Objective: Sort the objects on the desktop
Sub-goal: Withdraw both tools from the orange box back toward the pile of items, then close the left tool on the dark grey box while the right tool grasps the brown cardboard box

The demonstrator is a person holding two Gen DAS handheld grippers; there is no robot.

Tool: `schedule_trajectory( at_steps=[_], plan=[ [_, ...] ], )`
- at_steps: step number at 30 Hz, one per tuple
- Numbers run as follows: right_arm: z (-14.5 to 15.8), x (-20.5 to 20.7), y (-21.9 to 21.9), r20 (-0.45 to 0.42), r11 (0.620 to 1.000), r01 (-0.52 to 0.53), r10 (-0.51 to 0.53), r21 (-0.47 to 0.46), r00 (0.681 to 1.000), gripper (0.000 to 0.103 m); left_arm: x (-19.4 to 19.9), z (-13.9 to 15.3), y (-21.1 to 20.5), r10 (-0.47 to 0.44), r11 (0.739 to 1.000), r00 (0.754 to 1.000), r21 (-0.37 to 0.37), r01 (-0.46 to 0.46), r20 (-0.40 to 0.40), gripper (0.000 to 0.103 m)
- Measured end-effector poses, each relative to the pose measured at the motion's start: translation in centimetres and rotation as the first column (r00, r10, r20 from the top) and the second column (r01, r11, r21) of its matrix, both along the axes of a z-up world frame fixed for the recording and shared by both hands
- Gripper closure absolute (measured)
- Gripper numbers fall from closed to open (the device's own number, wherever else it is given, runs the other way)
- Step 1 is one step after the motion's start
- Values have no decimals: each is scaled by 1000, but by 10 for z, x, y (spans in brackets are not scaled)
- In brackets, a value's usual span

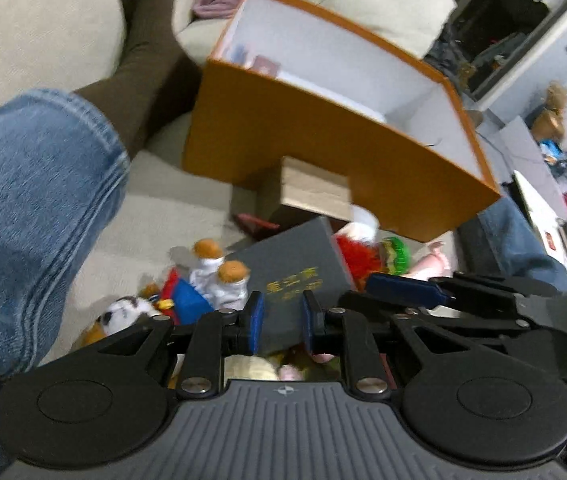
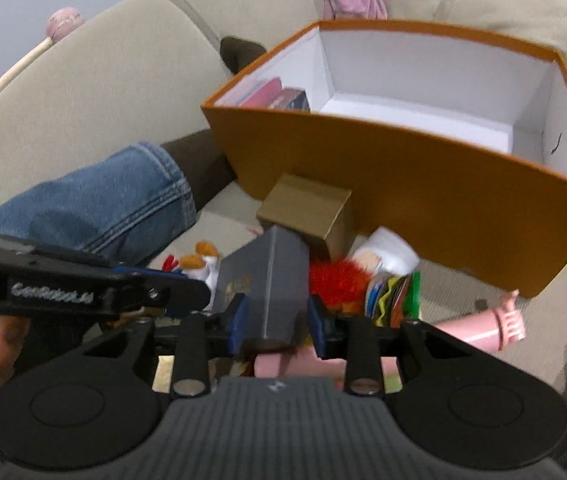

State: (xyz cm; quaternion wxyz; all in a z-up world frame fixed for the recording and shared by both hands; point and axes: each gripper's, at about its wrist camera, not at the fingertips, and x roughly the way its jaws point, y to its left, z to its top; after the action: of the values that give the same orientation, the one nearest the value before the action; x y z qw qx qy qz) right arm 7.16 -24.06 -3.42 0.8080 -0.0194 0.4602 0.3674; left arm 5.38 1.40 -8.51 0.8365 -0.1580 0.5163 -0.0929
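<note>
Both grippers at grey box, sofa sorting.
L gripper (image 1: 279, 322) & R gripper (image 2: 277, 322) each bracket the grey box (image 1: 299, 276) amid toys, in front of orange bin (image 1: 323, 152); pads prob. touching, grip unclear w/ blur.

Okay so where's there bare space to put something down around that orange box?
Inside the orange box, the white floor is bare to the right of the small packs in its left corner. Outside, bare cushion lies below the box's right corner, near the pink toy. Crowded: in front of the box, around the grey box, tan carton and plush toys.
</note>
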Motion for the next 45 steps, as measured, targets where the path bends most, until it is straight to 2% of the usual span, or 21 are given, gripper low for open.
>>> schedule_trajectory(
  at_steps=[2, 8, 10, 14, 17, 19, 20, 21, 25, 28, 30, 34, 36, 40, 45],
  plan=[
    [-5, 2, 3, -6, 1000, -2, 2, -2, 1000, 68, 0, -3, 3, 19, 1000, 1000, 12, -19, -14, 82],
    [-19, 9, 17, -36, 1000, -7, 7, -10, 999, 54, 0, -13, 12, 52, 999, 997, -9, -52, -48, 82],
    [-21, 9, 17, -36, 1000, -4, 3, -8, 999, 54, 0, -13, 13, 53, 998, 998, -12, -54, -45, 82],
    [-15, 4, 14, -18, 1000, -3, 3, 0, 1000, 61, -1, -11, 13, 64, 998, 997, -21, -66, -48, 80],
    [-5, -3, 13, 2, 999, -31, 31, 19, 1000, 64, -1, -8, 16, 82, 995, 995, -46, -85, -52, 69],
    [-1, -8, 15, 15, 998, -51, 50, 27, 999, 65, -2, -3, 16, 94, 994, 995, -46, -96, -36, 58],
    [1, -11, 17, 29, 998, -56, 56, 21, 998, 64, -3, 0, 16, 98, 994, 995, -45, -99, -27, 49],
    [2, -12, 19, 41, 998, -60, 59, 14, 997, 64, -3, 2, 15, 96, 994, 995, -46, -97, -17, 47],
    [7, -16, 20, 46, 997, -69, 67, 37, 997, 68, -4, 9, 11, 105, 994, 994, -11, -105, 2, 47],
    [12, -22, 23, 36, 990, -117, 115, 77, 993, 69, -1, 6, 14, 121, 992, 993, -42, -121, -16, 46],
    [14, -27, 29, 60, 989, -134, 130, 64, 990, 68, 1, 5, 13, 120, 991, 992, -52, -122, -31, 45],
    [16, -32, 35, 84, 986, -156, 151, 62, 985, 64, 1, 5, 6, 110, 994, 994, -11, -110, -23, 43],
    [16, -33, 37, 92, 986, -157, 152, 58, 984, 64, 1, 4, 7, 109, 994, 994, -17, -110, -22, 43],
    [16, -30, 31, 63, 984, -161, 157, 79, 986, 64, -1, 1, 12, 106, 993, 994, -44, -107, -24, 43],
    [25, -30, 19, 113, 989, -143, 138, 37, 984, 64, -3, 5, 17, 116, 993, 993, -20, -117, -5, 43]
  ],
)
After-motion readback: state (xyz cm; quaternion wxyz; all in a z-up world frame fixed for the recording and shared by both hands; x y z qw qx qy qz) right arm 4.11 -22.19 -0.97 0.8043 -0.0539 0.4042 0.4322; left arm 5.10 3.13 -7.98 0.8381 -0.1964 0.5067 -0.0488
